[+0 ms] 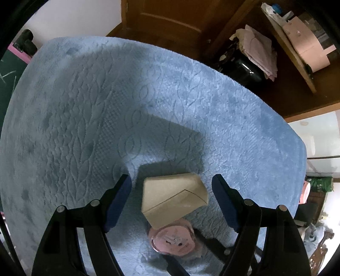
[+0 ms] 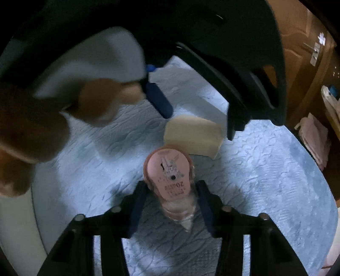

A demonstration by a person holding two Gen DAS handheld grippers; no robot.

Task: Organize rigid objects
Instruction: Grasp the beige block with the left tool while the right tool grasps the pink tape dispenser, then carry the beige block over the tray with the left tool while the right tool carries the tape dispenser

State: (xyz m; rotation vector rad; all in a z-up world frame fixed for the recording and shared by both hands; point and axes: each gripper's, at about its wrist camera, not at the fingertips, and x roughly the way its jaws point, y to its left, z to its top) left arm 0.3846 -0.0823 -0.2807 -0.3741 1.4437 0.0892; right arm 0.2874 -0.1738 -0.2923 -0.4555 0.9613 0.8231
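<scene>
A small tan cardboard box point(image 1: 172, 197) lies on the blue plush blanket point(image 1: 106, 106). My left gripper point(image 1: 171, 178) points down over it, open, one blue-padded finger on each side and clear of its walls. Right beside the box stands a pink plastic-wrapped pack point(image 2: 169, 174) with a printed lid. My right gripper point(image 2: 171, 184) has its pads against the pack's wrapped sides. The right wrist view also shows the box point(image 2: 191, 133), the left gripper point(image 2: 197, 118) straddling it, and the hand point(image 2: 102, 99) that holds it.
The blanket point(image 2: 265, 169) spreads wide to the left and far side of the box. Beyond its far edge stand a brown wooden door point(image 1: 170, 17), a dark jar point(image 1: 242, 68) under folded cloth point(image 1: 257, 48), and a shelf with a pink box point(image 1: 306, 44).
</scene>
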